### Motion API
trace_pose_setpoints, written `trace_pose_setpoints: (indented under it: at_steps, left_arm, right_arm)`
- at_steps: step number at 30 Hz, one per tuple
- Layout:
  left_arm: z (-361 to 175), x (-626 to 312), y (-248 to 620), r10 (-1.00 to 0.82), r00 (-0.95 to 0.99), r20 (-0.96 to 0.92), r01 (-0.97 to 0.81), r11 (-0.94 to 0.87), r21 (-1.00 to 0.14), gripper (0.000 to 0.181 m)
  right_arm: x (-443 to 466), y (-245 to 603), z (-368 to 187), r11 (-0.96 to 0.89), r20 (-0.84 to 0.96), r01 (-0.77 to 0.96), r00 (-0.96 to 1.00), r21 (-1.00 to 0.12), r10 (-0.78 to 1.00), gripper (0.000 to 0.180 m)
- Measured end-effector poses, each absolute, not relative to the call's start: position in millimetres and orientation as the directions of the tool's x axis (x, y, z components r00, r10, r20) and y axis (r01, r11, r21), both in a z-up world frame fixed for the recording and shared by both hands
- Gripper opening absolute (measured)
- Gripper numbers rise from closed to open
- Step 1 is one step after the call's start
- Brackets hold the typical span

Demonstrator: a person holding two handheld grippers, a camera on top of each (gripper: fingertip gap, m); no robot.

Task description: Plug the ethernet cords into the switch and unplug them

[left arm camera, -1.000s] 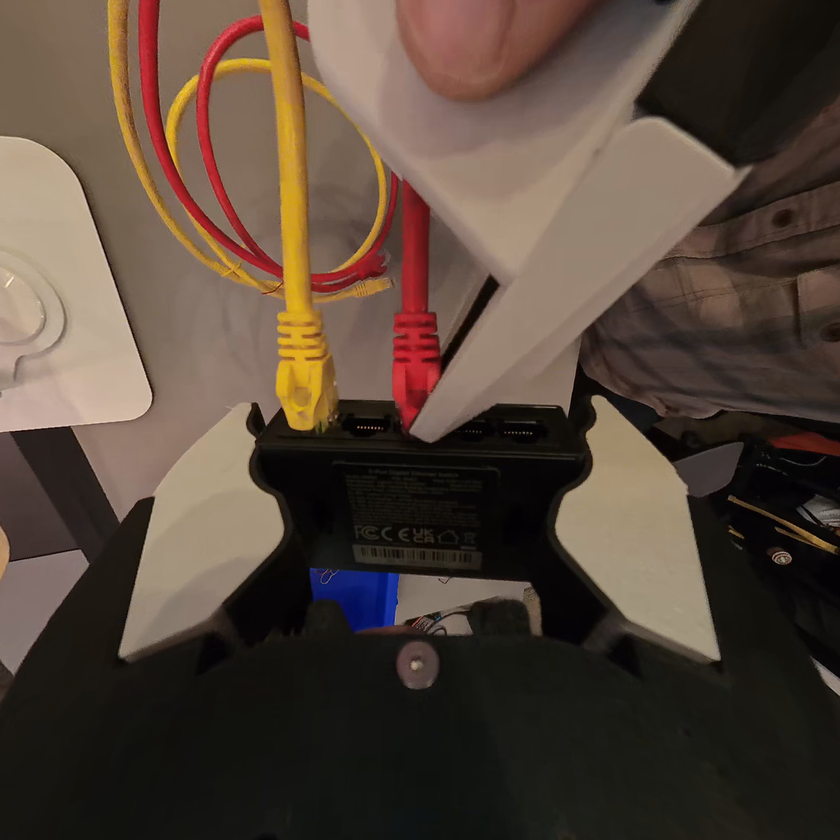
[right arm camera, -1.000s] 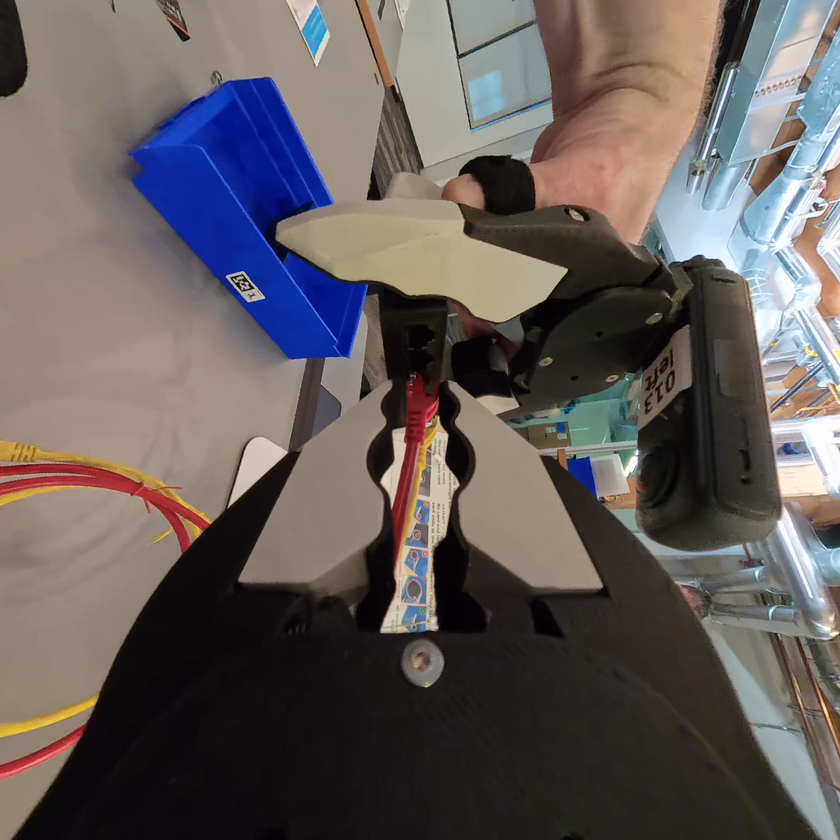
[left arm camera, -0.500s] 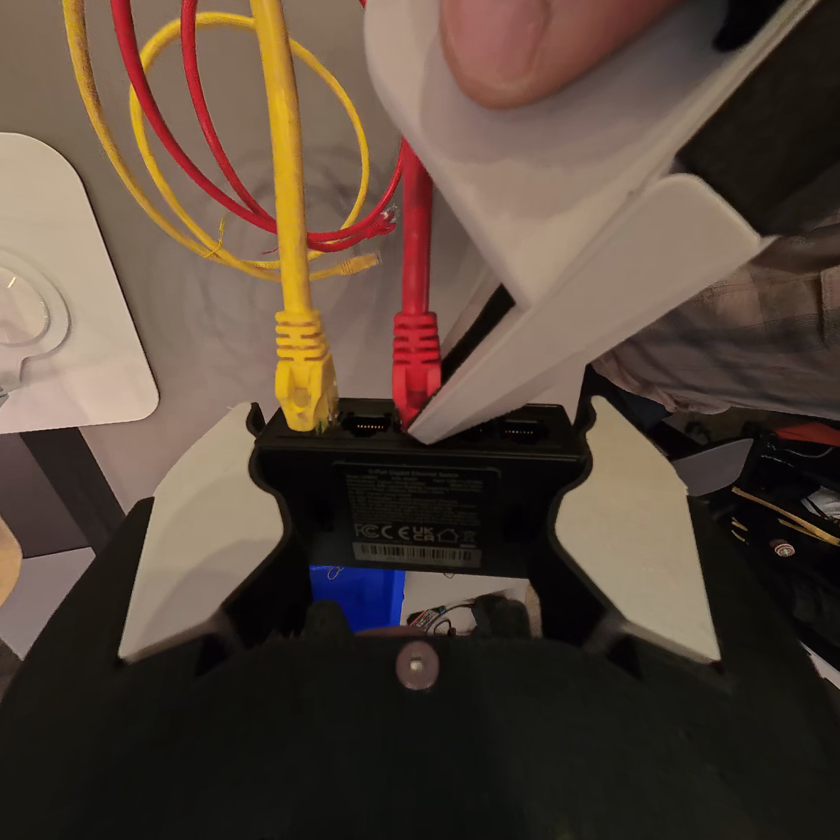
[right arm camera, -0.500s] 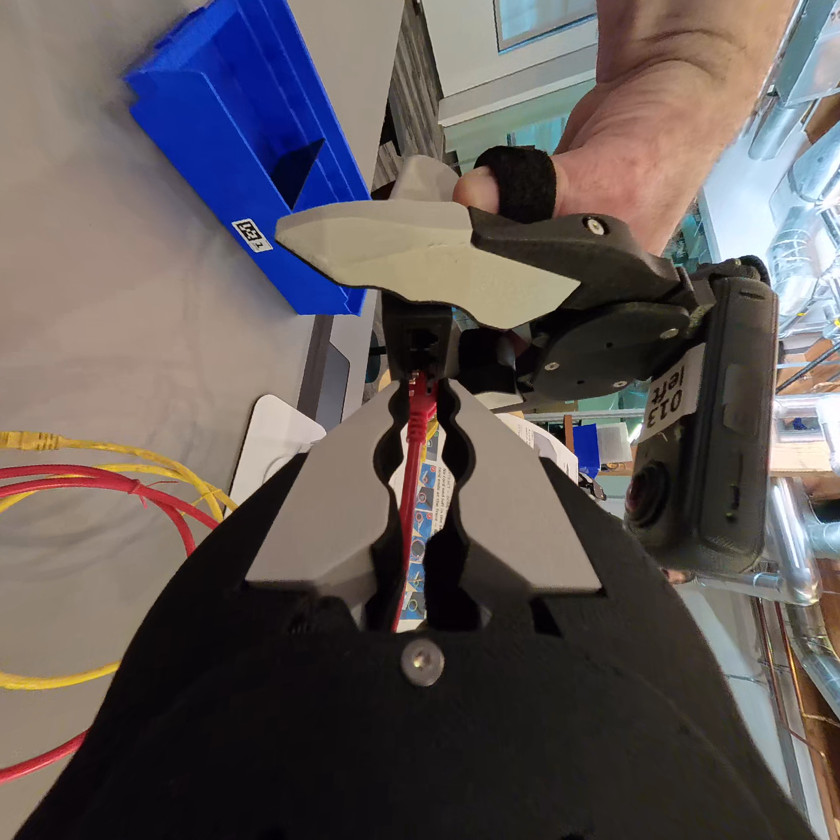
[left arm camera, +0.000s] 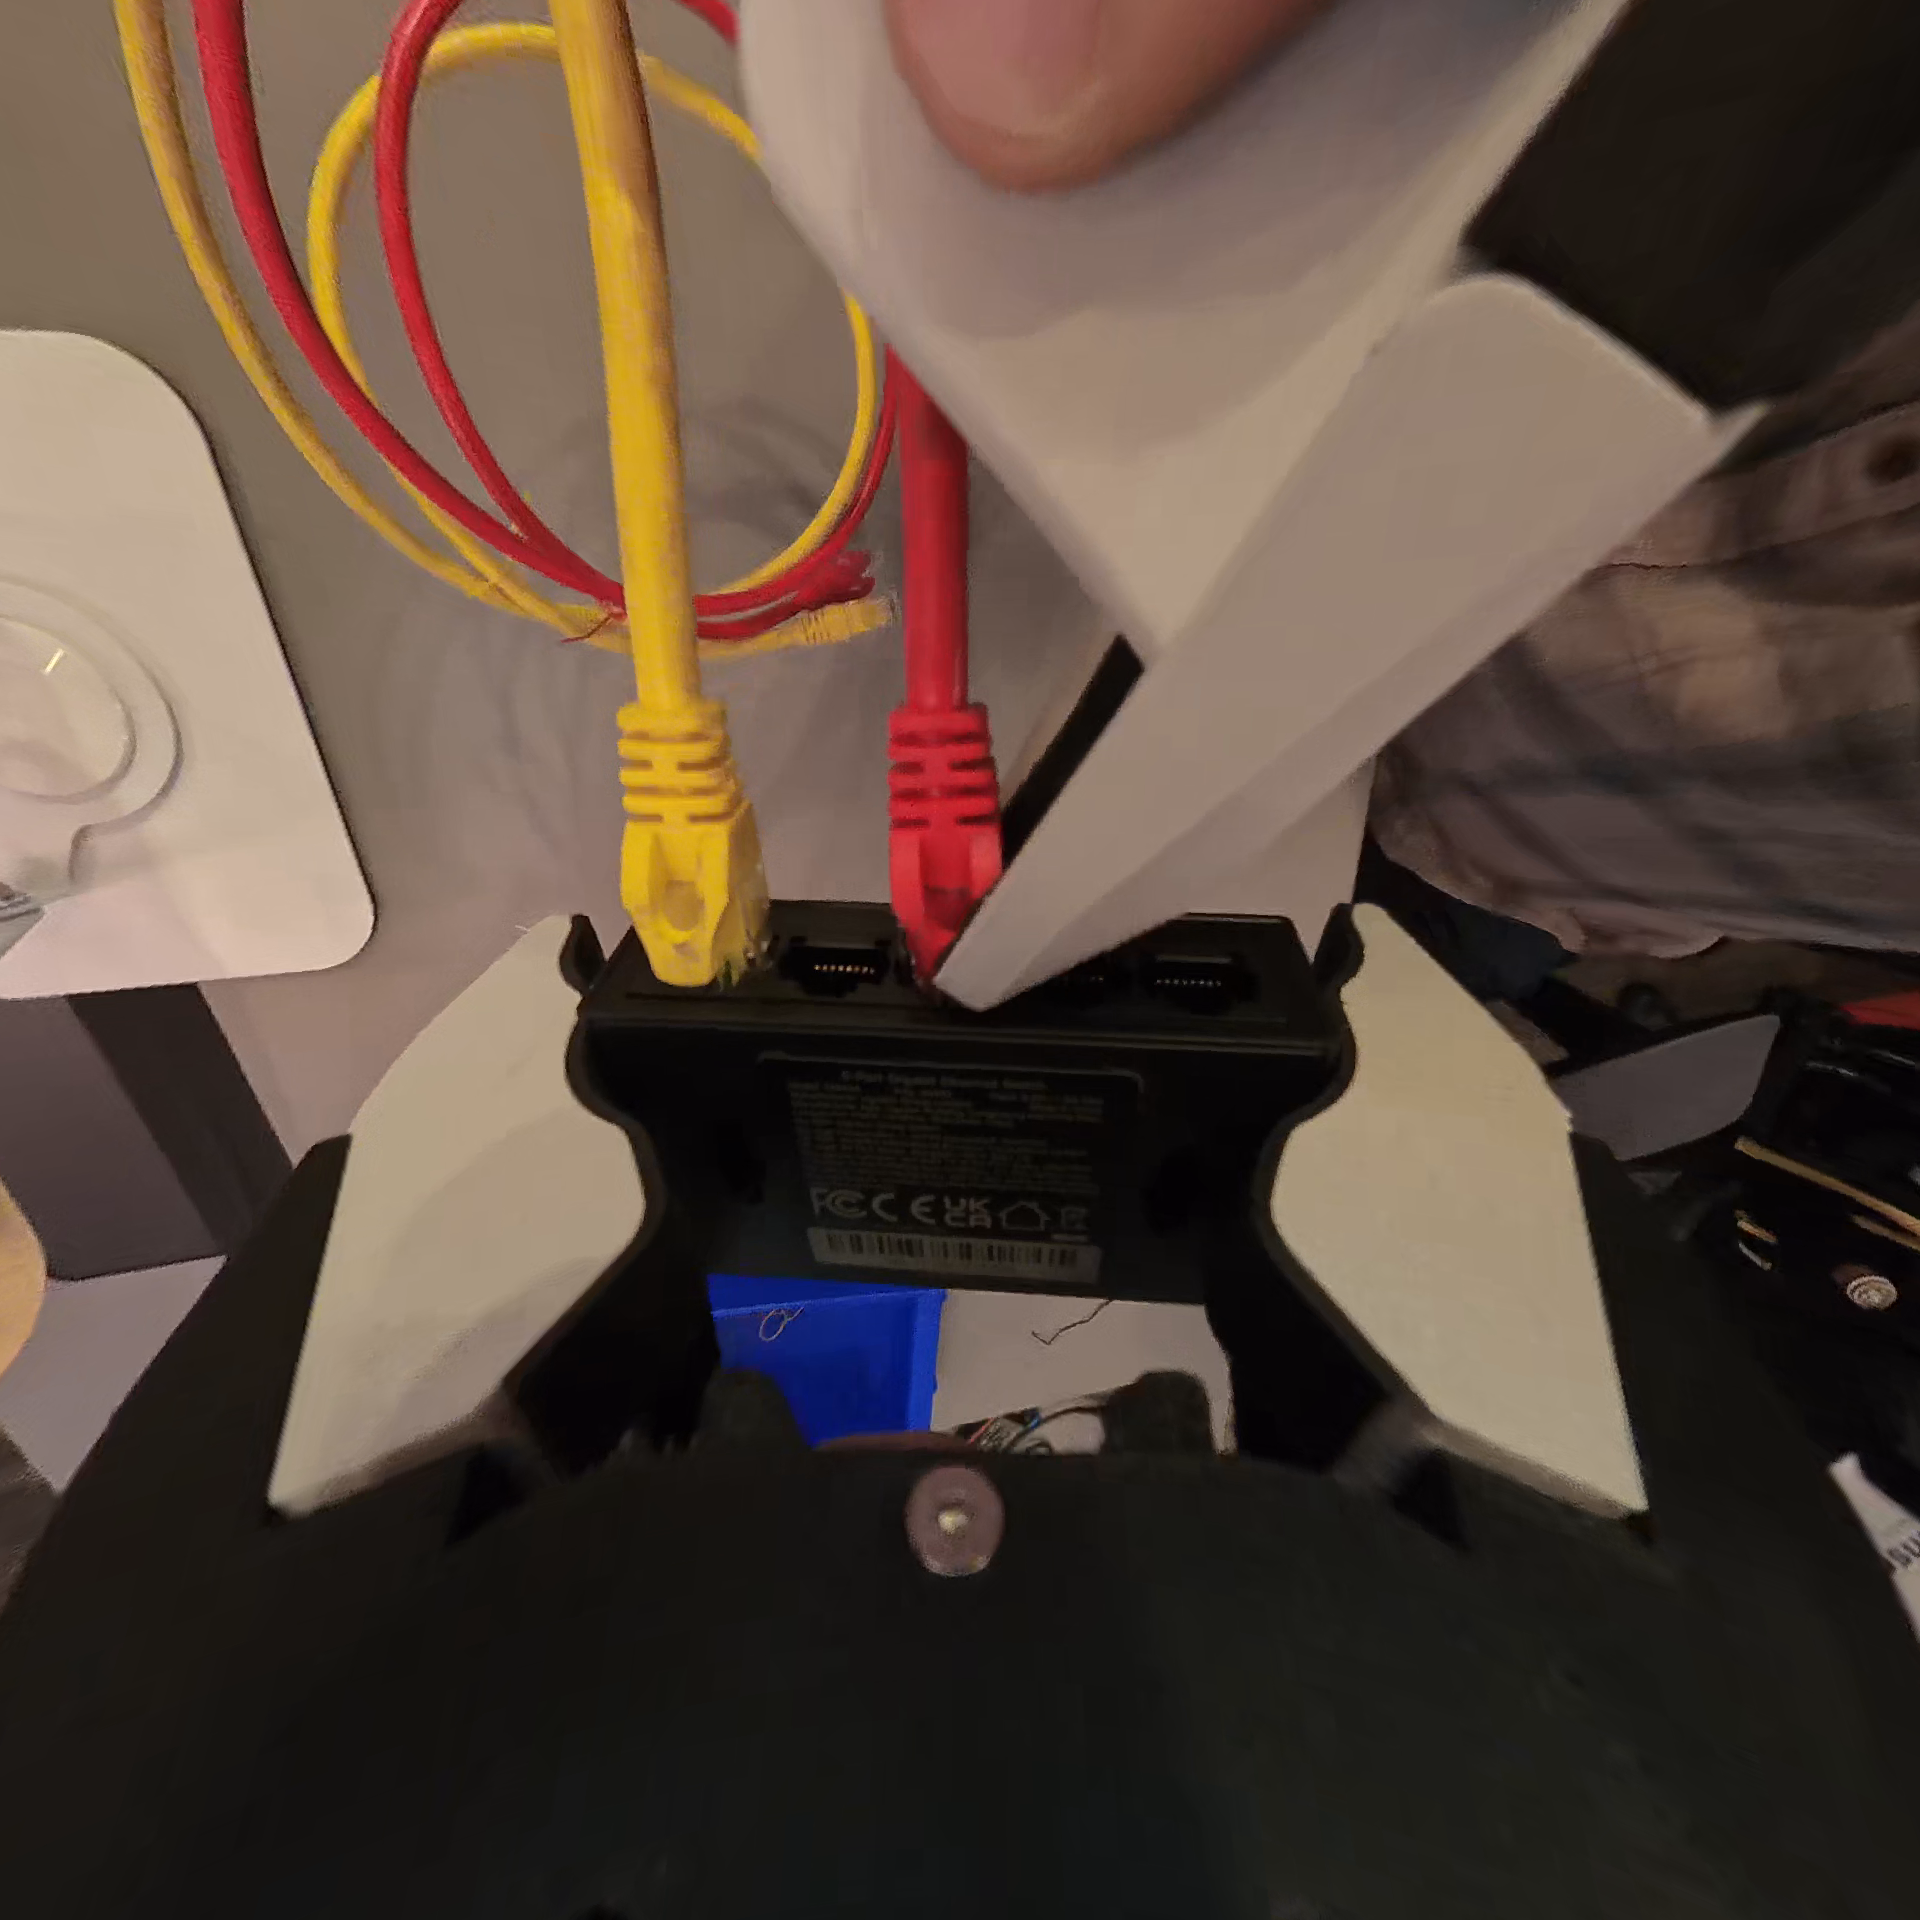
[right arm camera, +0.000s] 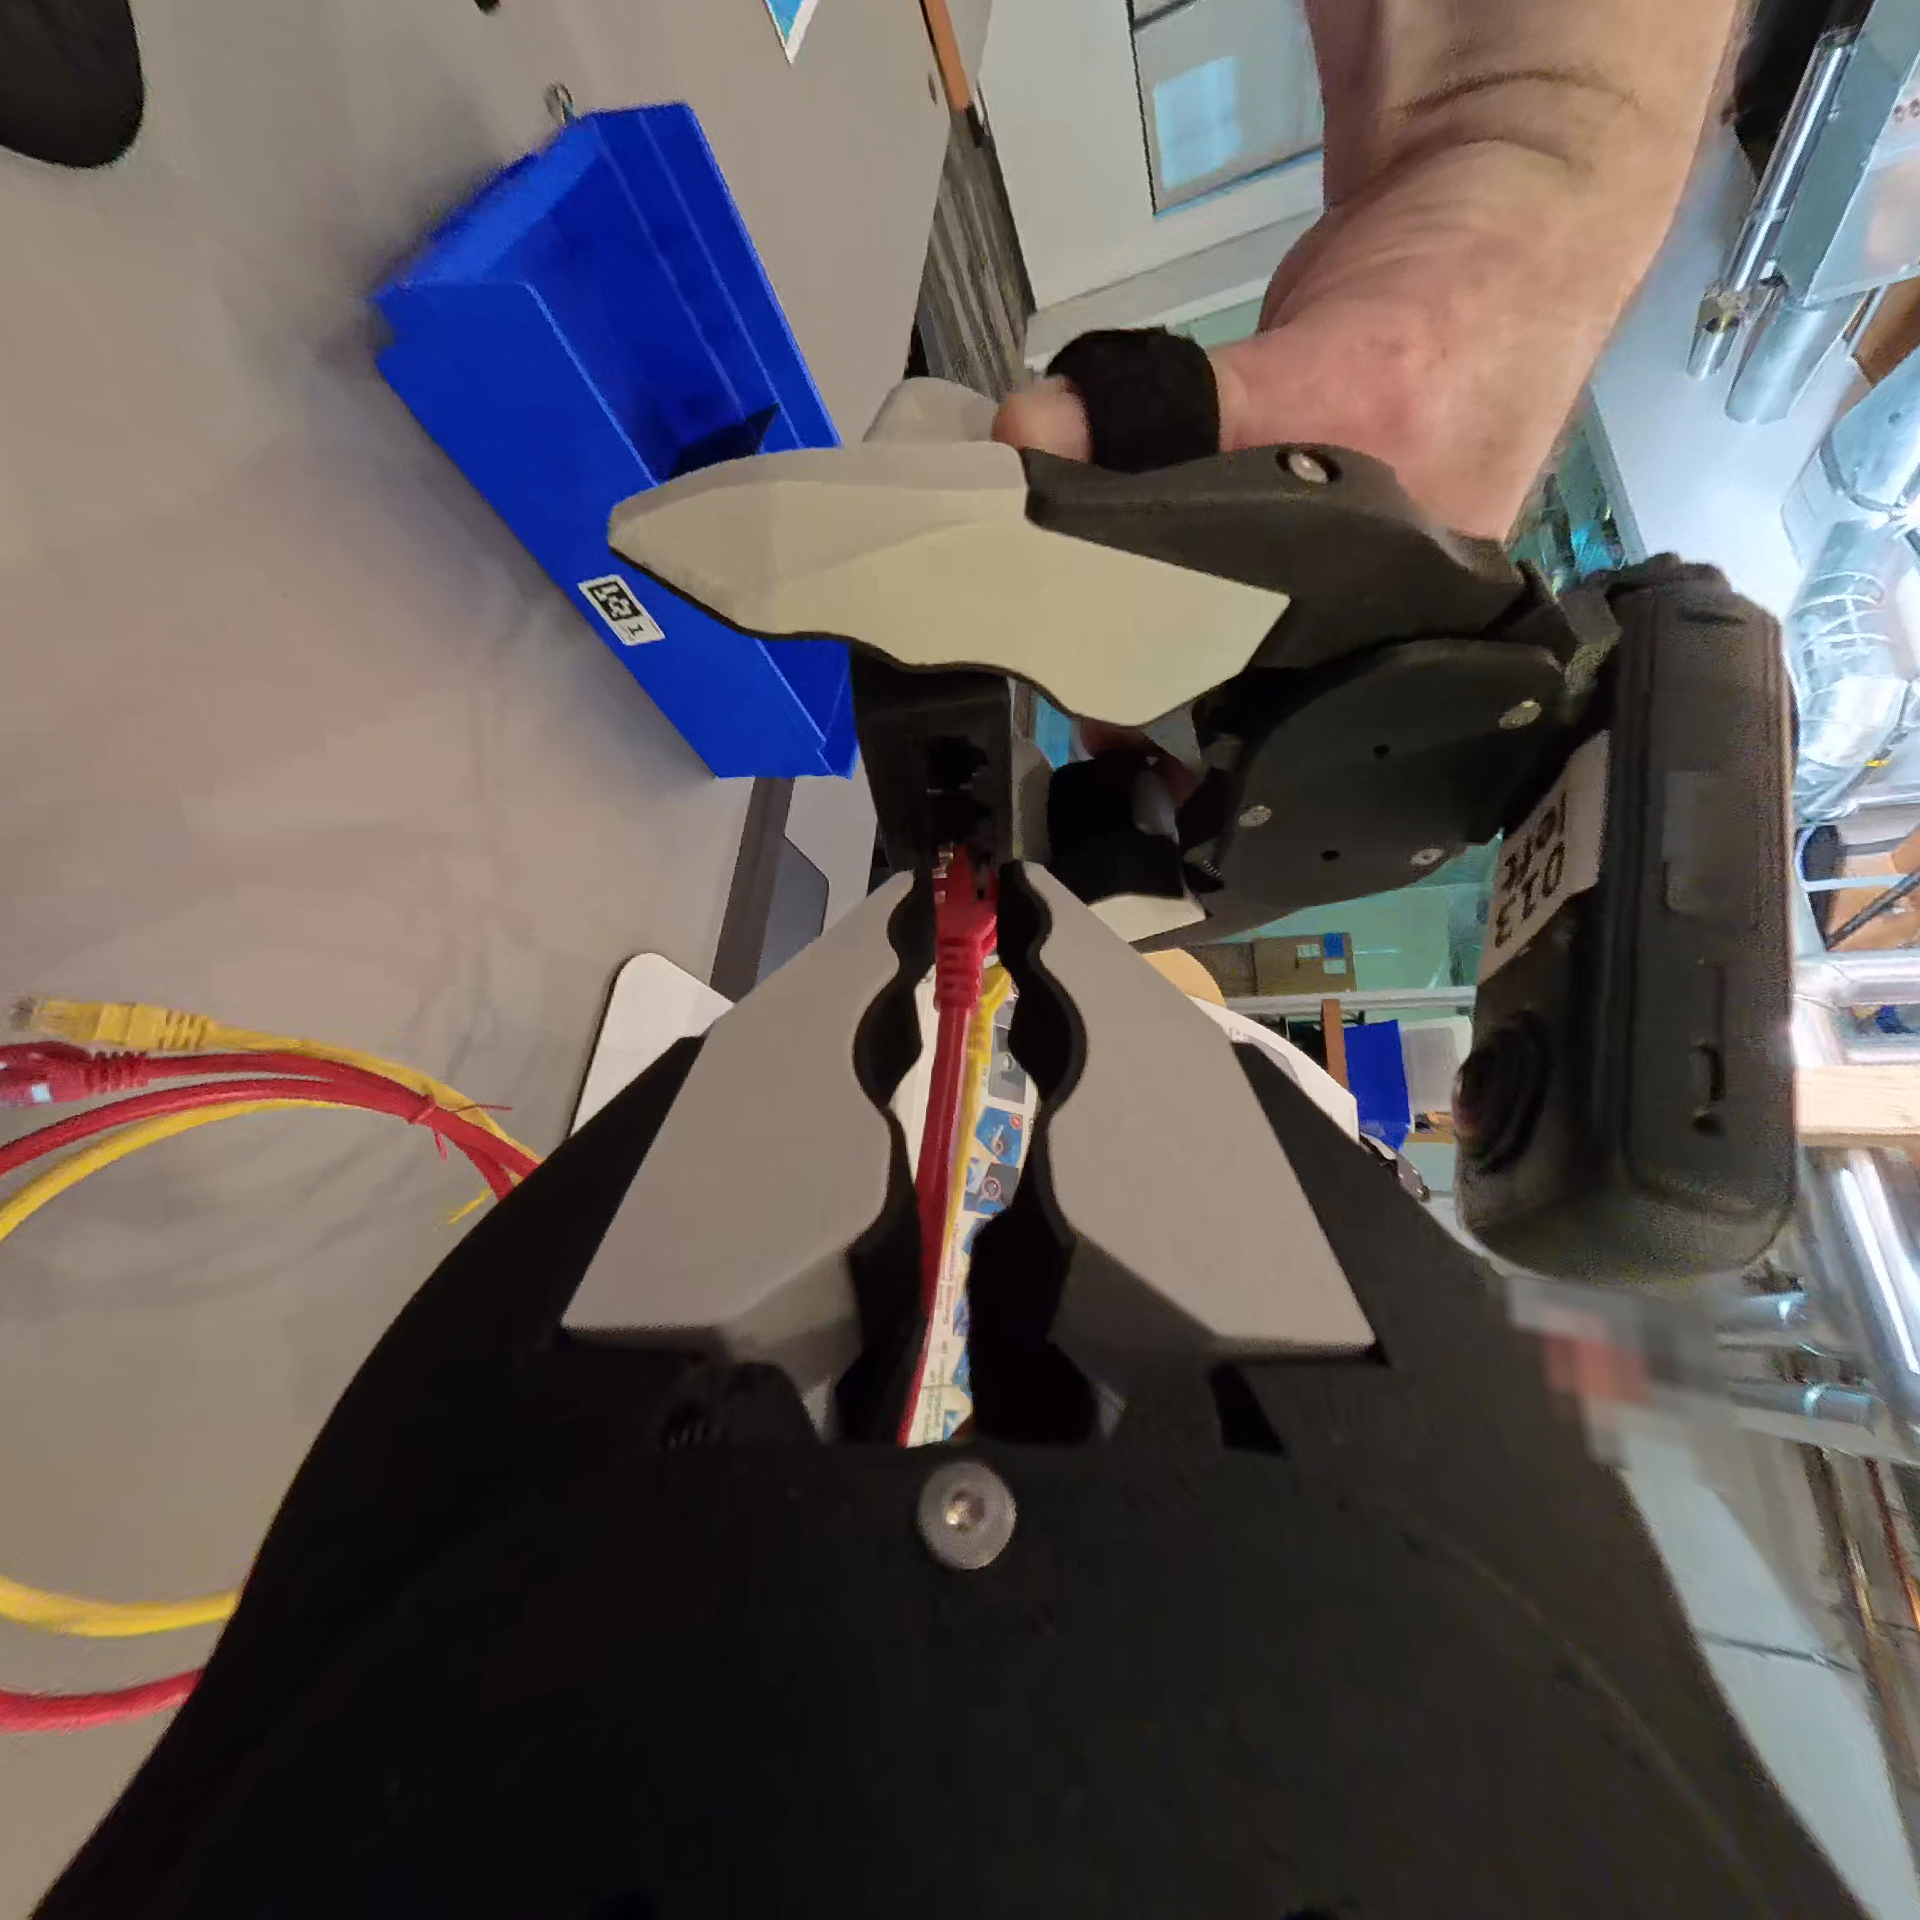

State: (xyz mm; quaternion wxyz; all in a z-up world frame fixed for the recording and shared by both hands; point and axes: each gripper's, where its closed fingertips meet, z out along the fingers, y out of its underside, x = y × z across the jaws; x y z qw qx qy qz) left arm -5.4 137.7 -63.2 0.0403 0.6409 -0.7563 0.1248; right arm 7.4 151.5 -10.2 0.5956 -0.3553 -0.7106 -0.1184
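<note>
My left gripper (left arm camera: 958,935) is shut on the black switch (left arm camera: 956,1143), one finger on each short side, ports facing away. A yellow cord's plug (left arm camera: 686,821) sits in the leftmost port. A red cord's plug (left arm camera: 940,810) has its tip at the third port; I cannot tell how deep. My right gripper (right arm camera: 964,883) is shut on the red plug (right arm camera: 964,935), tips almost against the switch (right arm camera: 940,748). It shows in the left wrist view (left arm camera: 961,982), coming in from the upper right. One port between the plugs and two at the right are empty.
Loose red and yellow cable loops (left arm camera: 520,468) lie on the grey table, with their free ends (right arm camera: 104,1039) at the left. A blue bin (right arm camera: 623,436) stands beyond the switch. A white blister card (left arm camera: 156,675) lies by the table edge. A person's sleeve (left arm camera: 1662,727) is at the right. There is about 4 cm between the tips of the two grippers.
Both grippers have drifted a little together over the table. Both grips are unchanged, and the red plug stays at the third port.
</note>
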Motion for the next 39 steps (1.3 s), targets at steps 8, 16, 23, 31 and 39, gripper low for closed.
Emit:
trace_pose_setpoints:
  at_steps: [8,16,23,31,39]
  left_arm:
    - [-64.7,-5.4,142.3,-0.968,-0.199,0.153,-0.977,0.184,-0.109,0.126]
    - [-90.6,-56.0,164.1,-0.985,-0.096,0.142,-0.995,0.092,-0.032,0.125]
    - [-81.4,-60.4,163.4,-0.989,-0.084,0.121,-0.991,0.071,-0.113,0.125]
    - [-106.4,-75.4,171.7,-0.994,-0.094,0.06,-0.984,0.084,-0.155,0.125]
    - [-139.4,-61.7,183.9,-0.991,-0.127,-0.031,-0.946,0.131,-0.296,0.125]
  right_arm:
    - [8.8,151.5,-10.7,0.721,0.924,0.638,-0.037,-0.272,0.382,0.01]
    - [32.3,146.5,13.4,0.697,0.942,0.662,0.043,-0.276,0.332,0.009]
    - [23.2,148.7,14.3,0.736,0.925,0.585,0.067,-0.34,0.374,0.011]
    - [30.9,152.5,46.0,0.727,0.915,0.581,0.085,-0.366,0.393,0.01]
    - [67.1,139.9,60.0,0.677,0.916,0.637,0.13,-0.37,0.379,0.011]
